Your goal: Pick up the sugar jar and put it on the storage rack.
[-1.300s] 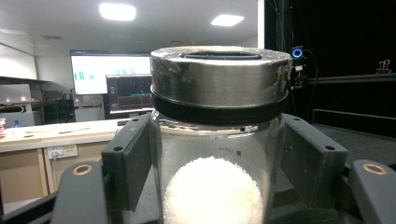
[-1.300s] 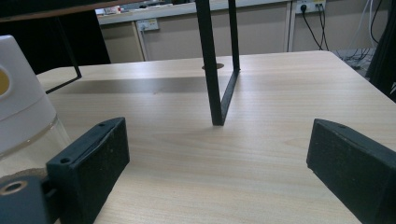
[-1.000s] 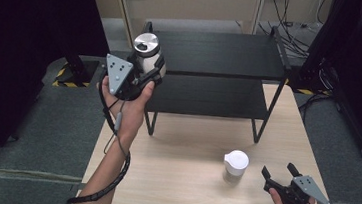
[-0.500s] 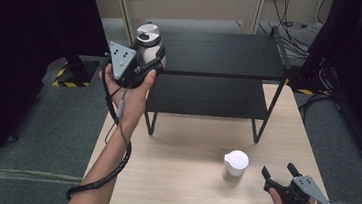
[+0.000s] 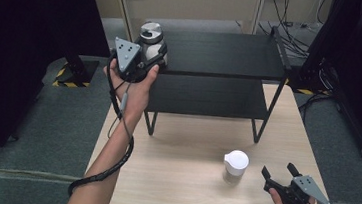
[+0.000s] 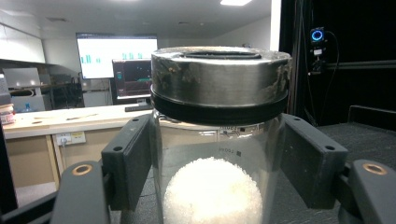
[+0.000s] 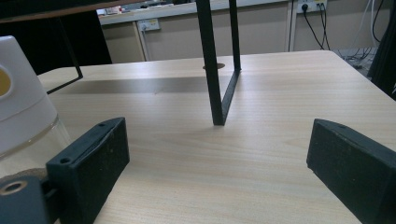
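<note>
1. Apparently we are shelving jars: our left gripper point(image 5: 154, 59) clamps the metal-lidded jar point(image 5: 151, 41) at the black shelf point(image 5: 224, 53) top's left edge.
2. Unplaced, the white-lidded jar point(image 5: 235, 166) waits on the table point(image 5: 181, 182); our right gripper point(image 5: 277, 174) gapes empty beside it.

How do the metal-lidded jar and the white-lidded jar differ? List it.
1. The metal-lidded jar has a grey metal lid with a black band; the white-lidded jar has a plain white cap.
2. The metal-lidded jar is clamped between the left gripper jaws at the top shelf corner; the white-lidded jar stands free on the wooden table, beside the open right gripper.

Both are upright with clear glass bodies.
</note>
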A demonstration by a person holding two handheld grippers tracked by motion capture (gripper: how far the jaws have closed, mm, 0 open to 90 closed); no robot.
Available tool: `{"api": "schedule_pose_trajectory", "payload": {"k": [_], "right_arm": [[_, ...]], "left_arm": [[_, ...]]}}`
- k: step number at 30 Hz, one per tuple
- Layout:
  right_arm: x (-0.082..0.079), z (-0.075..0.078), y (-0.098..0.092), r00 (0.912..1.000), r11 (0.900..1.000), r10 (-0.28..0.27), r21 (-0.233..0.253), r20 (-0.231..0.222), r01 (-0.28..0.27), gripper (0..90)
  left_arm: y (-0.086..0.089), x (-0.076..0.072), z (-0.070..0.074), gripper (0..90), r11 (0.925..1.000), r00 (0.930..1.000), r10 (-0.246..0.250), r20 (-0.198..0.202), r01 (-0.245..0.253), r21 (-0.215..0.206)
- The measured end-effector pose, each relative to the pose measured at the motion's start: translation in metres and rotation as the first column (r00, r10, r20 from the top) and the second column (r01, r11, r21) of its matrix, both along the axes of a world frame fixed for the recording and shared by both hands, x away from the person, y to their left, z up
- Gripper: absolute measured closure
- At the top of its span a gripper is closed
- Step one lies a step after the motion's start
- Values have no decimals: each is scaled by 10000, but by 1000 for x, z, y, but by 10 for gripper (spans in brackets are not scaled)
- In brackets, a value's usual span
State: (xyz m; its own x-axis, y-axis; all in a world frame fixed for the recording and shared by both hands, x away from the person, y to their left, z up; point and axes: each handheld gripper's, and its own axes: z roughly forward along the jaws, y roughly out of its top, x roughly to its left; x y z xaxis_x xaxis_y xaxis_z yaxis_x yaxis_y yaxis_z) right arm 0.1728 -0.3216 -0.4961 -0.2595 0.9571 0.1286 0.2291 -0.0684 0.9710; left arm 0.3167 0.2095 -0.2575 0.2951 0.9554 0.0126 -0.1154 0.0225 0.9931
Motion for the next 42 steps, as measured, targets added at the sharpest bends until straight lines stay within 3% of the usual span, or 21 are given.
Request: {"api": "schedule_pose_trajectory", "payload": {"k": [14,16,19,28,42], "right_arm": [[0,0,0,10000,10000,30,-20,-11,-30,60],[0,0,0,10000,10000,33,-22,-15,-33,60],[0,0,0,10000,10000,38,-41,-16,-38,60],[0,1,0,10000,10000,35,-51,-16,-35,60],[0,1,1,10000,10000,36,-82,-20,-36,60]], "left_arm": [[2,10,8,290,9992,9979,-86,-642,60,-404],[3,10,10,263,9977,9975,-100,-698,52,-673],[2,8,12,209,9978,9980,54,-630,-95,-661],[3,-3,4,156,9990,9997,197,-118,-201,-387],[-2,-27,-7,148,9985,9992,349,216,-358,407]]}}
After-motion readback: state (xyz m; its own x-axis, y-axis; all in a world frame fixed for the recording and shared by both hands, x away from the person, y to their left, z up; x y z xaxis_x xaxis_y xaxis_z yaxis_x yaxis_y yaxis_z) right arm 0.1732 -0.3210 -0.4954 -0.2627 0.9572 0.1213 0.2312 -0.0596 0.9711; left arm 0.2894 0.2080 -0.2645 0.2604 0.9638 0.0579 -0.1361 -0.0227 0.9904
